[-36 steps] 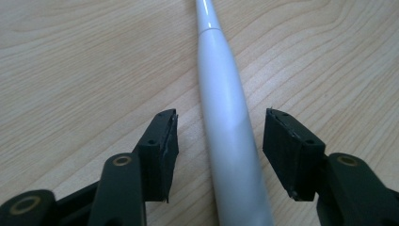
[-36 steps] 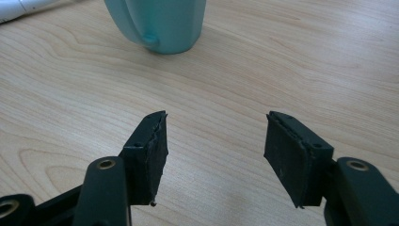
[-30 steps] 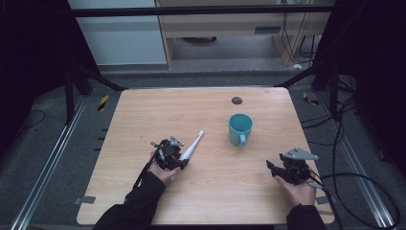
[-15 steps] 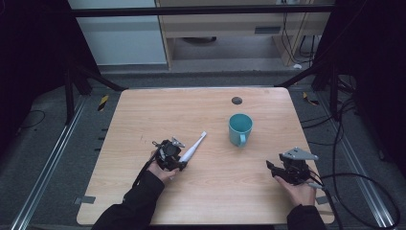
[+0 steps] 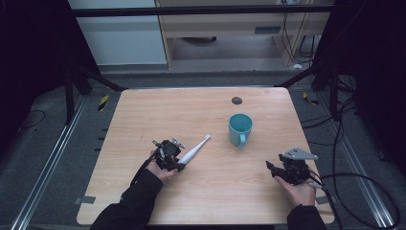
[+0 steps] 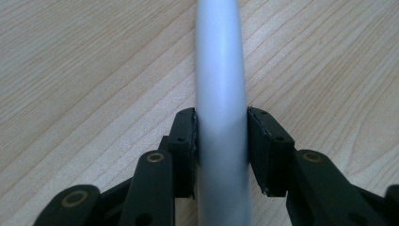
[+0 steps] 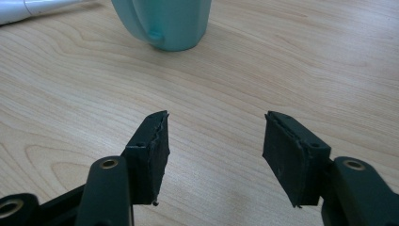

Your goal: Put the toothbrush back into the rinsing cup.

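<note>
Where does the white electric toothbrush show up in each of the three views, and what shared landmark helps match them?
High view: the white electric toothbrush lies left of centre on the table, handle end at the left gripper.
Left gripper view: its handle runs up the middle, with both pads against it.
Right gripper view: a white stretch sits at the top left corner.
Shared landmark: the teal mug, also top centre in the right gripper view; the wood-grain tabletop appears in all three.

Bystanders on the wooden table

The teal mug stands upright right of the table's centre, handle toward the near edge. 1 small dark round spot sits near the far edge. Yellow-black tape marks the floor.
</note>
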Demonstrator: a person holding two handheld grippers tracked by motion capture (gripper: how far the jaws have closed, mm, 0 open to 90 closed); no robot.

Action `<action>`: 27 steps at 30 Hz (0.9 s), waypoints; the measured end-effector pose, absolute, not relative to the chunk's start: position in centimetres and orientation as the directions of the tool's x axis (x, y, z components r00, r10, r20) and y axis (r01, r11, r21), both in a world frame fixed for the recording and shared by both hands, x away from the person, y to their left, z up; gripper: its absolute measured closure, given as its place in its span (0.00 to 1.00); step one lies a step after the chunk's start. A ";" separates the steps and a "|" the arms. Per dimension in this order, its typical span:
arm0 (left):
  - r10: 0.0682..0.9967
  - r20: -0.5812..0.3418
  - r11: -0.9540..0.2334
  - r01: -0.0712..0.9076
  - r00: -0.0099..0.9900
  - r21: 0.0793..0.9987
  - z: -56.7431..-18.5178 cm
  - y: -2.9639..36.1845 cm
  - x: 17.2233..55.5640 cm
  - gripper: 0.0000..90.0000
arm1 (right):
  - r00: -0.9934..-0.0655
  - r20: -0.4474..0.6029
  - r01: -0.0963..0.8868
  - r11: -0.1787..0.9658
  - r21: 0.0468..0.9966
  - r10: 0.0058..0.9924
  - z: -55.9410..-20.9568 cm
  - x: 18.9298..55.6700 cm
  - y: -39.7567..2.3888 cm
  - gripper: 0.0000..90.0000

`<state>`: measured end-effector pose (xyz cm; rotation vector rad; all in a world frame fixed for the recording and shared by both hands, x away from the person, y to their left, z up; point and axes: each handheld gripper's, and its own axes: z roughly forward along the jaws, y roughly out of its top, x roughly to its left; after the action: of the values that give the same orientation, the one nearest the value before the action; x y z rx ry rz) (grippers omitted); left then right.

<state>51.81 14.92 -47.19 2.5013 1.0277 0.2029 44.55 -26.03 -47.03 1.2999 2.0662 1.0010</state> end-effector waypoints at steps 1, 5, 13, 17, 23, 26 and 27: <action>0.699 -0.029 -0.633 0.637 0.715 0.440 -47.2 14.9 51.9 0.72 | -0.421 -0.024 0.543 0.273 0.794 0.907 -47.0 44.6 -26.0 0.46; 0.689 -0.033 -0.646 0.634 0.724 0.425 -47.1 14.9 52.1 0.72 | -0.423 -0.027 0.541 0.277 0.794 0.906 -47.0 44.6 -26.0 0.46; 0.676 -0.030 -0.663 0.625 0.736 0.412 -47.0 14.9 52.3 0.73 | -0.423 -0.031 0.539 0.279 0.795 0.906 -47.0 44.6 -25.9 0.46; 0.671 -0.029 -0.667 0.620 0.741 0.412 -47.0 14.9 52.3 0.73 | -0.423 -0.034 0.540 0.282 0.793 0.905 -47.0 44.6 -25.9 0.46; 0.658 -0.034 -0.675 0.610 0.752 0.415 -46.9 15.1 52.3 0.73 | -0.423 -0.037 0.538 0.283 0.794 0.905 -47.0 44.6 -25.9 0.46; 0.651 -0.037 -0.677 0.602 0.758 0.424 -46.5 15.2 52.1 0.73 | -0.423 -0.036 0.539 0.283 0.793 0.905 -47.0 44.6 -25.9 0.46; 0.650 -0.033 -0.677 0.599 0.759 0.428 -46.1 15.3 52.0 0.73 | -0.425 -0.037 0.539 0.286 0.792 0.905 -47.0 44.6 -25.9 0.46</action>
<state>51.99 15.32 -46.12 2.5384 0.9491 0.1690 44.61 -25.89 -47.00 1.2898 2.0722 0.9905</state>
